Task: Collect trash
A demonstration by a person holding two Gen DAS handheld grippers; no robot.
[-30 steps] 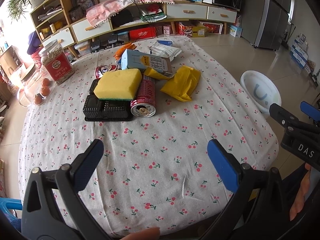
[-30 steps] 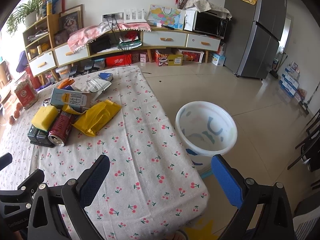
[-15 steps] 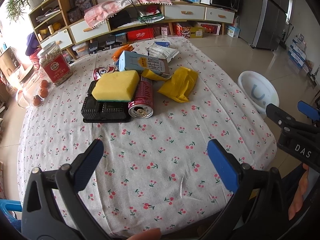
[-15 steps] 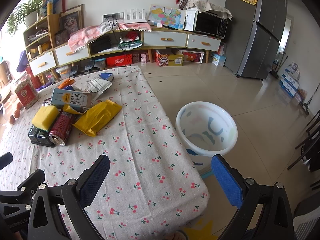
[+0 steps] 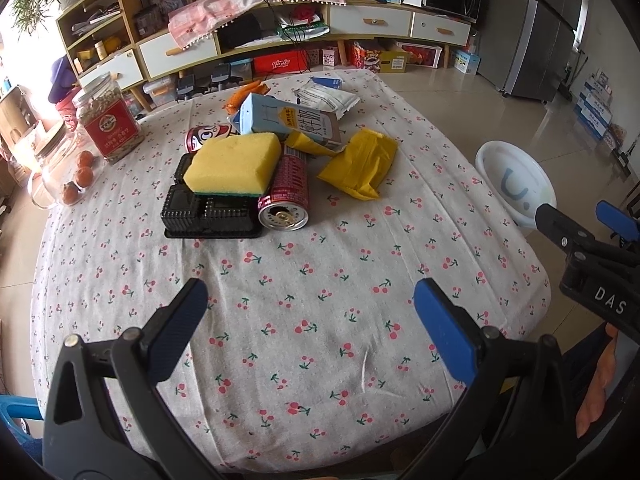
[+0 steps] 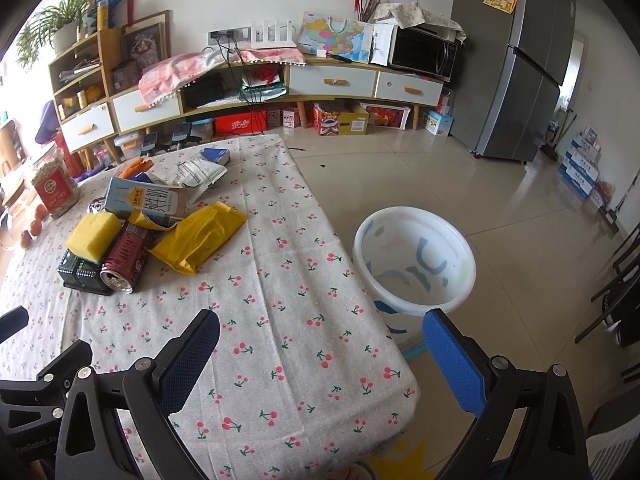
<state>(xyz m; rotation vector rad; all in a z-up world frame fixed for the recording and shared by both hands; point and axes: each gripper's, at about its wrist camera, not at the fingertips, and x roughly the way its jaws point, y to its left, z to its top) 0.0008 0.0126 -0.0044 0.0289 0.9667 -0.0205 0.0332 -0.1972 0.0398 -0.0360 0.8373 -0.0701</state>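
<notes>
A heap of trash lies mid-table: a yellow sponge (image 5: 234,164) on a black plastic tray (image 5: 208,216), a red can (image 5: 289,192) on its side, a yellow wrapper (image 5: 362,164), a blue-white carton (image 5: 288,120), and a white packet (image 5: 326,98). A white bin (image 6: 416,262) stands on the floor right of the table. My left gripper (image 5: 310,328) is open and empty over the near tablecloth. My right gripper (image 6: 320,354) is open and empty over the table's near right corner; it shows in the left wrist view (image 5: 580,232).
A jar with a red label (image 5: 110,120) and a glass container holding orange fruit (image 5: 64,176) stand at the table's left. The cherry-print tablecloth (image 5: 320,264) covers the table. Shelving with drawers (image 6: 240,92) lines the back wall; a fridge (image 6: 524,60) is at right.
The left gripper has drawn back and risen a little, so the trash heap sits slightly farther up the view. The right gripper has barely moved.
</notes>
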